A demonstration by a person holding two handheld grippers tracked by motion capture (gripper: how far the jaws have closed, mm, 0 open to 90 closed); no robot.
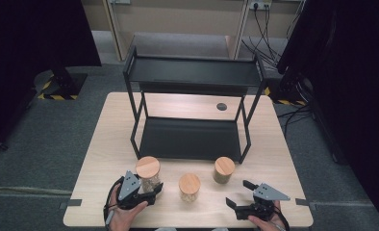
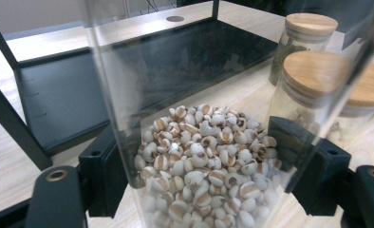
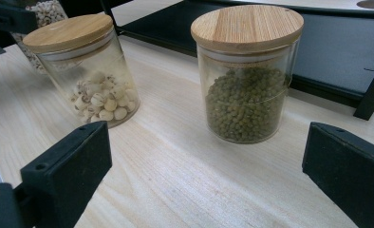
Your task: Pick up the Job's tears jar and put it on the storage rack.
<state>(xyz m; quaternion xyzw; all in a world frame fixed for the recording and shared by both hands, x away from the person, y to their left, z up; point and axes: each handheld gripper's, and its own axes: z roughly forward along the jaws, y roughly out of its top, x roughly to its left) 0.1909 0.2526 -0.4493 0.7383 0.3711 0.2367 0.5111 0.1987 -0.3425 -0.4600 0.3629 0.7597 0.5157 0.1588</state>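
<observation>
left hand-held gripper [image 1: 151,191]: clamped on tall jar [image 2: 194,142], upright, between the jaws
rack [image 1: 190,139]: lower shelf just ahead of it
right hand-held gripper [image 1: 240,193]: wide open, empty; green-bean jar [image 3: 246,76] just ahead

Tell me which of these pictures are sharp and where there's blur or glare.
High view: soft and low in detail, dark at both sides, with a bright patch on the table behind the rack. Left gripper view: the held jar is very close, its glass streaked with reflections. Right gripper view: sharp on the green-bean jar.
</observation>
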